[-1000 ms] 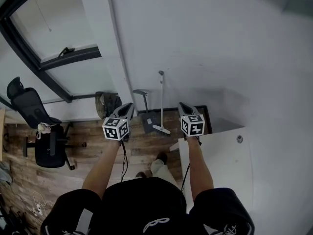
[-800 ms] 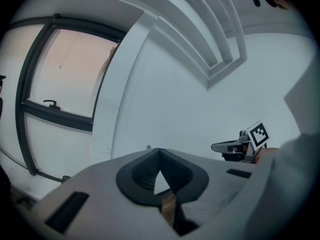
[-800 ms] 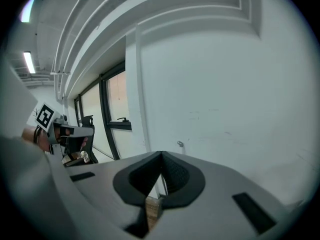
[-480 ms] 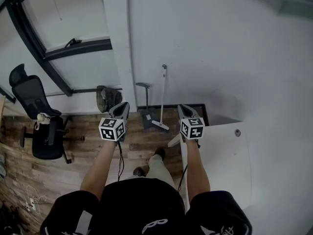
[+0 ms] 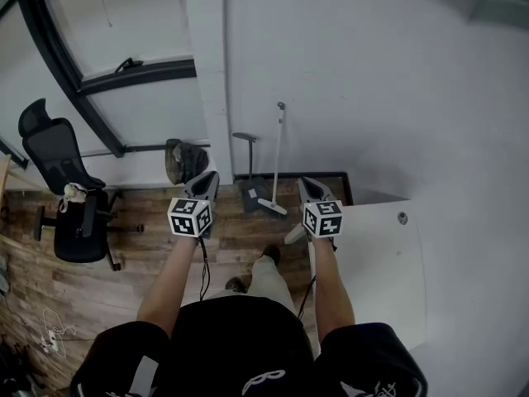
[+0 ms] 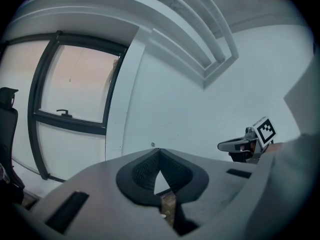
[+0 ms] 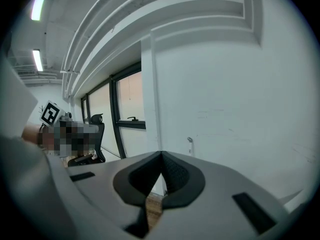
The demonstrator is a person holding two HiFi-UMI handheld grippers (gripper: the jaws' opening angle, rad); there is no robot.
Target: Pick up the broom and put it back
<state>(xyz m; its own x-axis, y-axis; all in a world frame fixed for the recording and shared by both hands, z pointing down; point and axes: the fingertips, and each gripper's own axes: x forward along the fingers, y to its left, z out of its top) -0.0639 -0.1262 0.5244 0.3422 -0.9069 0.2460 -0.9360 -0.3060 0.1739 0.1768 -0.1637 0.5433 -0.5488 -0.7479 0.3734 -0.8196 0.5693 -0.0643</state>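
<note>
Head view: a person stands on a wood floor (image 5: 124, 263) and faces a white wall (image 5: 372, 73), both forearms held forward, one gripper in each hand.
Left gripper (image 5: 205, 184): closed and empty. It is held above the floor and points toward the foot of the wall, well apart from the broom.
Left gripper view: the two dark pads meet at their tips and nothing is held between them. Wall and window show beyond the jaws, and the right gripper shows at the right edge.
Right gripper (image 5: 306, 185): closed and empty. It is held above the near corner of the surface and points toward the wall.
Right gripper view: the pads meet at their tips with nothing between them. The top of the broom handle shows against the wall, just above and right of the jaw tips.
Broom (image 5: 277, 155): stands against the wall, its handle nearly upright and its head on the floor at the wall's foot. In the head view it lies between the two grippers, nearer the right one. Neither gripper touches it.
Dustpan (image 5: 250, 193): on the floor just left of the broom head, with its handle upright.
Bag (image 5: 183, 160): on the floor at the wall, left of the dustpan.
Chair (image 5: 66, 213): black office chair at the left, well apart from the broom.
Window (image 5: 124, 64): dark-framed, upper left, beside the white wall.
Surface (image 5: 380, 279): white, at the right, under the right forearm.
</note>
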